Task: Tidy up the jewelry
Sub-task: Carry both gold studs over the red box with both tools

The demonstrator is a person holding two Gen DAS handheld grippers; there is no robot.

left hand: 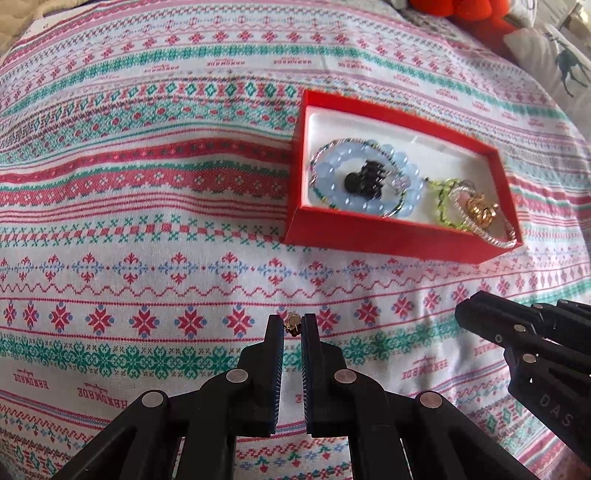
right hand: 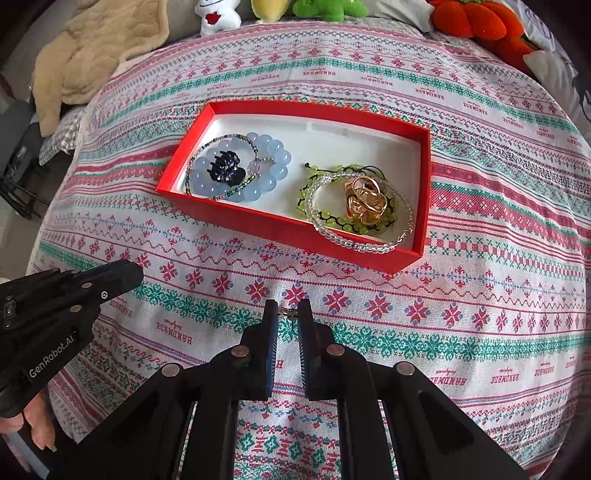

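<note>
A red box (left hand: 399, 242) (right hand: 280, 225) with a white lining lies on the patterned cloth. It holds a blue bead bracelet (left hand: 332, 171) (right hand: 275, 162), a black hair claw (left hand: 364, 181) (right hand: 225, 168), a green bead bracelet (left hand: 443, 201) (right hand: 332, 221), a clear bead bracelet (right hand: 369, 245) and a gold piece (left hand: 480, 214) (right hand: 367, 203). My left gripper (left hand: 293, 326) is shut on a small gold earring (left hand: 293, 324), near the cloth, in front of the box. My right gripper (right hand: 287, 313) is shut on a small gold earring (right hand: 290, 314), also in front of the box.
The cloth (right hand: 480, 184) covers a rounded surface. Plush toys, one orange (right hand: 469, 18) and one green (right hand: 328, 9), and a beige blanket (right hand: 96, 48) lie at the far edge. Each gripper shows in the other's view, the left one (right hand: 66, 295) and the right one (left hand: 517, 332).
</note>
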